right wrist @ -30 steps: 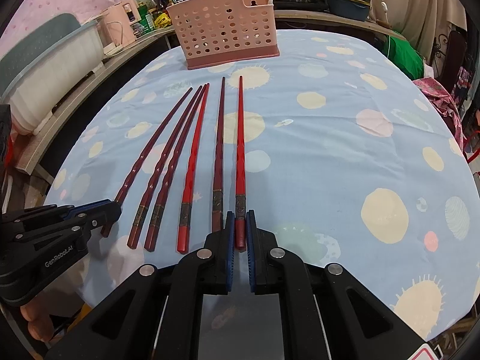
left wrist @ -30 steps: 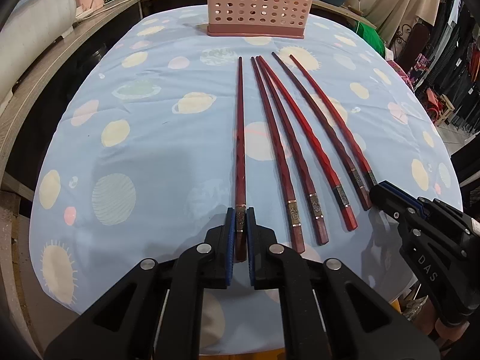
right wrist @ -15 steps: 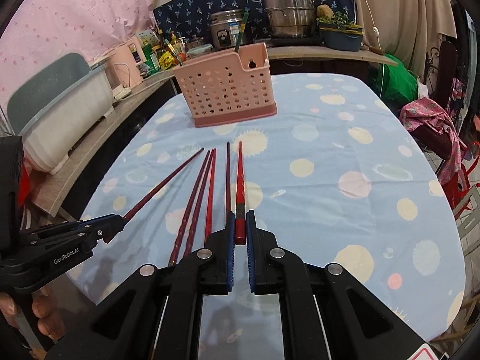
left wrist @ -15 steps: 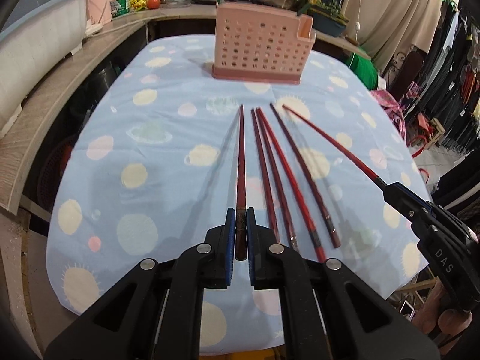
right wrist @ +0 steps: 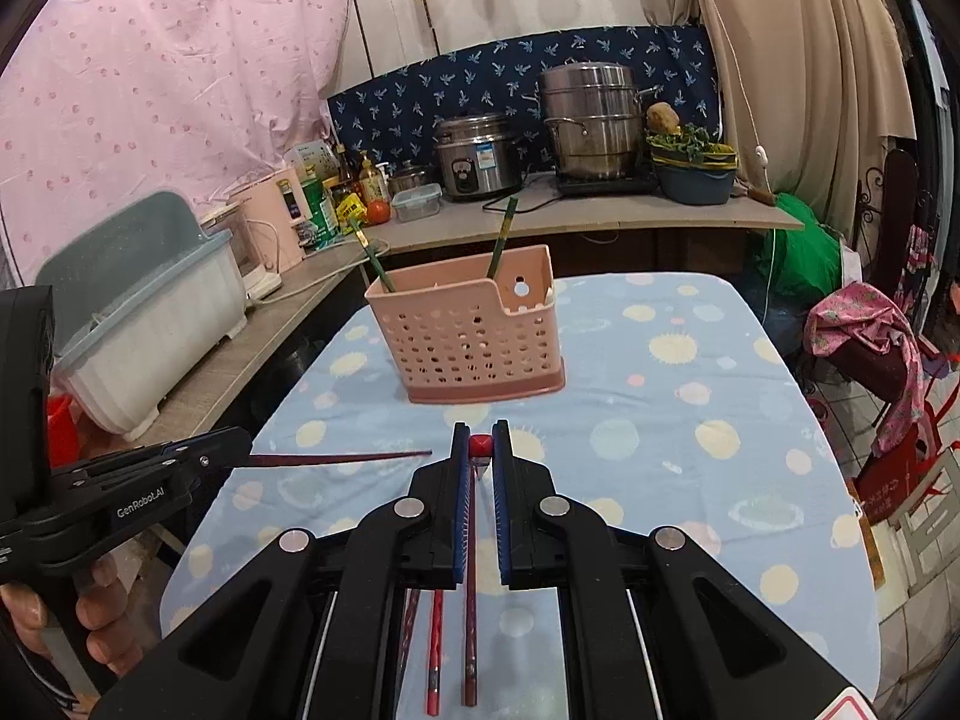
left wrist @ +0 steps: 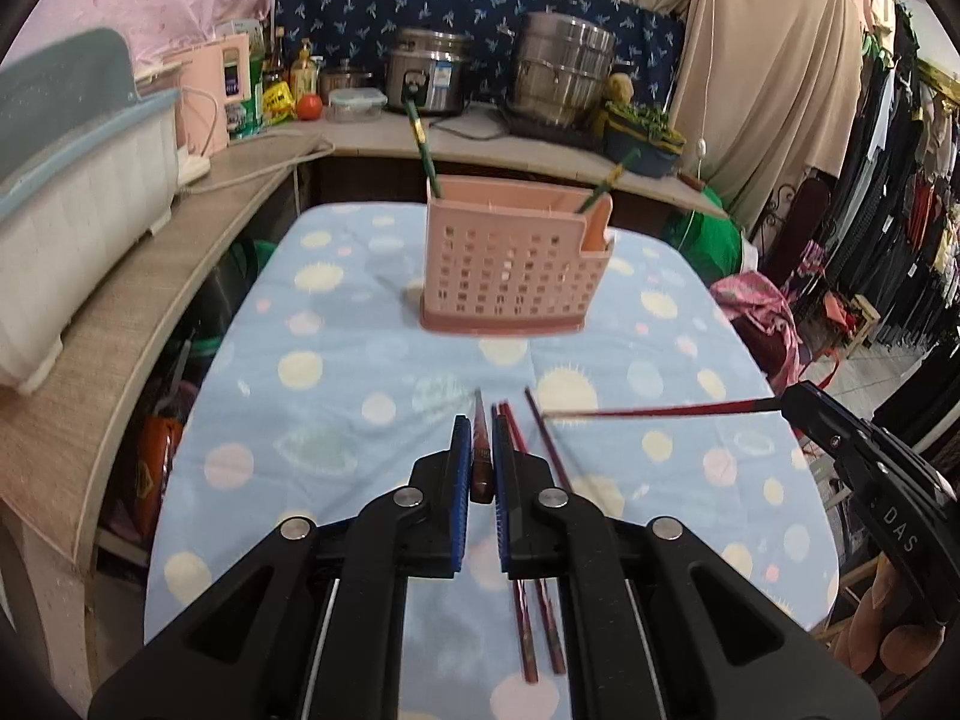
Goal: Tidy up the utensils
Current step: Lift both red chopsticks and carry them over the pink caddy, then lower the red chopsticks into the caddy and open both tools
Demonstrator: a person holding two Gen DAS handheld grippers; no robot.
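The table, under a pale blue cloth with round planet prints, fills the middle of both views, with a wooden counter curving close along its left edge and across the back. The right wrist view alone takes in the pink sheet on the wall and the full row of pots on that counter; the left wrist view alone shows the hanging clothes crowding the table's right side. The pink perforated basket stands upright toward the far end of the table, two green-handled utensils leaning in it, and bare cloth lies open between it and the grippers. The left gripper is clenched on a dark red chopstick, which from the right wrist view juts sideways well above the cloth. The right gripper is clamped on a bright red chopstick, seen end-on there and as a long slanting rod in the left view. The remaining chopsticks lie side by side on the cloth below both grippers, near the table's front edge.
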